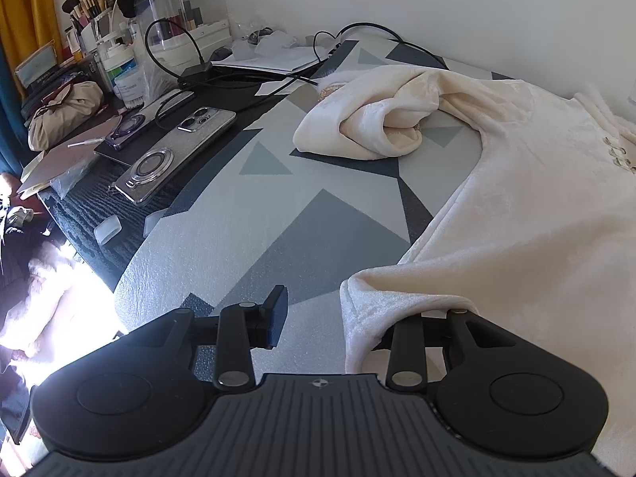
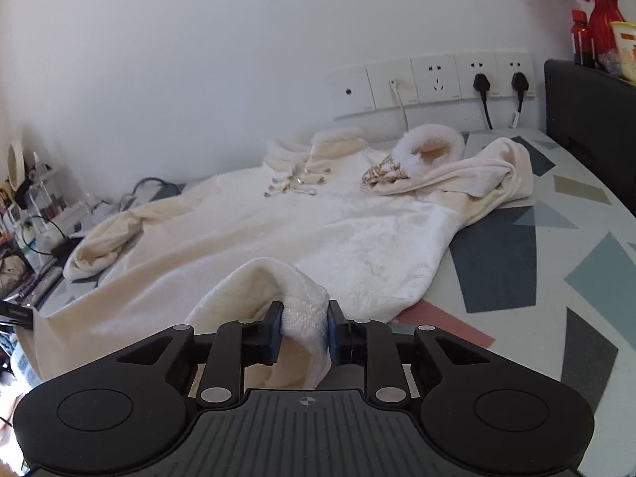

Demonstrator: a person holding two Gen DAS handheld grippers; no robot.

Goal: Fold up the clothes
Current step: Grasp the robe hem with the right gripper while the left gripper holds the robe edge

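Observation:
A cream velvet garment [image 1: 516, 218] lies spread on a table with a grey geometric-patterned cover [image 1: 278, 198]. One of its sleeves [image 1: 369, 119] is bunched up at the far side. My left gripper [image 1: 342, 318] stands wide open at the garment's near hem corner. That hem drapes over and hides its right finger, while the left finger [image 1: 274, 314] is bare over the cover. In the right wrist view the garment [image 2: 318, 230] stretches away to its fur collar and a fur-cuffed sleeve [image 2: 433, 151]. My right gripper [image 2: 304, 330] is shut on a raised fold of the hem.
Two phones [image 1: 179, 151], black cables [image 1: 238, 75], cosmetics jars and brushes [image 1: 119, 39] crowd the left end of the table. A row of wall sockets [image 2: 433, 79] with plugs runs behind the garment. A black box [image 2: 588, 119] and a red vase [image 2: 604, 12] stand at the far right.

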